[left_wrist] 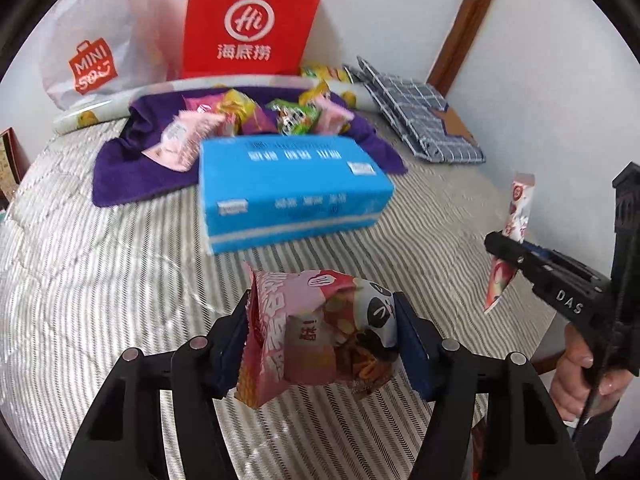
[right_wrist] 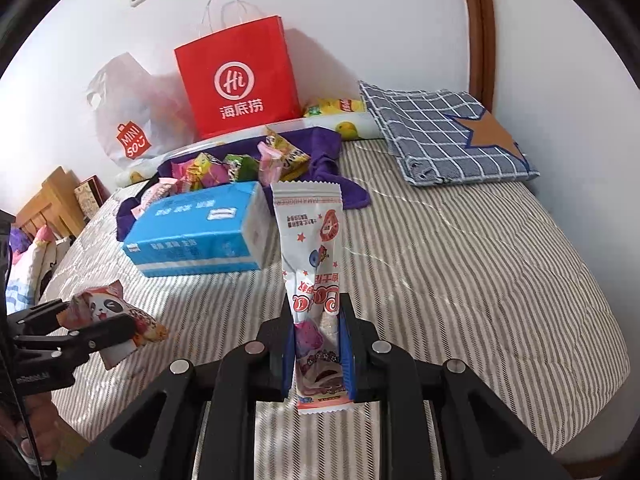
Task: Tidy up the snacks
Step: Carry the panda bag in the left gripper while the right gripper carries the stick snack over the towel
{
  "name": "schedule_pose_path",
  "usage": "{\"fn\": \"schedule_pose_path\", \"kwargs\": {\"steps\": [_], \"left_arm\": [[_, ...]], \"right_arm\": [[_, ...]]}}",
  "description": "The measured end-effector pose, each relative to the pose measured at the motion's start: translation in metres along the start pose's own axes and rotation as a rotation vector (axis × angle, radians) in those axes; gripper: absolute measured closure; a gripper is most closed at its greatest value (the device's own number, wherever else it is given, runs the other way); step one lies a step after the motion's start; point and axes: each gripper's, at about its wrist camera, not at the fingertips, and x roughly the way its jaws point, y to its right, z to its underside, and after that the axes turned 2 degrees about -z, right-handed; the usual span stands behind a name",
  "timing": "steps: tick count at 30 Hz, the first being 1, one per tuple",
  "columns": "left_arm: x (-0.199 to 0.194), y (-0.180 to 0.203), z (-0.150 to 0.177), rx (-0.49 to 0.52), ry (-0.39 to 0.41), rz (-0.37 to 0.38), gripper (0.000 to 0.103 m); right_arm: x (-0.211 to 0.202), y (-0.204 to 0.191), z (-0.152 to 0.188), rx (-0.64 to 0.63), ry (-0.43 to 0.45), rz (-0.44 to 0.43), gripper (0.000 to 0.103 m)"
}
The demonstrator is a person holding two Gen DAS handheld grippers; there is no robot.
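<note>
Two grippers are seen, each with one snack packet between its fingers; one blue tissue pack [left_wrist: 294, 190]; two carrier bags, one red [left_wrist: 250, 20], one white [left_wrist: 94, 40]; one purple cloth [left_wrist: 132, 168]; one checked cushion [right_wrist: 444, 130]; the heaped packets [left_wrist: 256, 114] cannot be counted exactly

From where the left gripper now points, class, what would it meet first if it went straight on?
The left gripper, shut on a pink panda snack packet, points down toward the bed. It would probably meet the striped bedspread just short of the blue tissue pack, though depth is unclear.

Checked pillow [right_wrist: 444, 132] and tissue pack [left_wrist: 292, 192] on striped bed [right_wrist: 480, 280].
</note>
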Motion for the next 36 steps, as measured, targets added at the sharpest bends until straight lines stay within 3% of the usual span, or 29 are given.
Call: {"fn": "schedule_pose_path", "kwargs": {"steps": [9,16,23,31,36], "left_arm": [[-0.026,-0.041,-0.028,-0.088,0.062,0.003,0.039],[-0.033,-0.079,-0.070,-0.156,0.111,-0.032,0.039],[-0.010,-0.110,-0.091,-0.197,0.100,-0.070,0.039],[0.016,-0.130,-0.113,-0.235,0.085,-0.051,0.039],[0.039,-0.130,-0.128,-0.211,0.075,-0.083,0.039]], "right_arm": [[0.005,-0.028,-0.033,-0.054,0.015,-0.024,0.085],[0.016,-0.049,-0.070,-0.086,0.037,-0.047,0.085],[0.038,-0.067,-0.105,-0.115,0.049,-0.073,0.085],[0.070,-0.074,-0.122,-0.129,0.026,-0.085,0.085],[0.085,-0.074,-0.127,-0.129,0.015,-0.095,0.085]]}}
